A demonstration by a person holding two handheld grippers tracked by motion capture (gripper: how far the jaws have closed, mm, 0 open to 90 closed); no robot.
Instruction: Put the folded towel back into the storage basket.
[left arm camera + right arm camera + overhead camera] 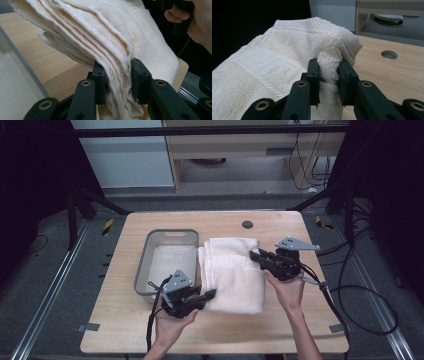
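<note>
Towelling, cream and folded in thick layers with a woven key-pattern band (231, 272), lies between your grippers: your left gripper (117, 82) is clamped on its stacked edges, your right gripper (329, 75) pinches a bunched corner. Beside your left gripper sits a grey plastic bin (145, 257) on the light wooden bench (280, 330).

Overhead light is hitting the worktop (150, 330) pretty evenly, while everything around it is sinking into near black. The high view is looking soft and low-res. Up close, the towel (287, 42) weave is coming through sharp, the background is going blurry, and no harsh glare is showing.
</note>
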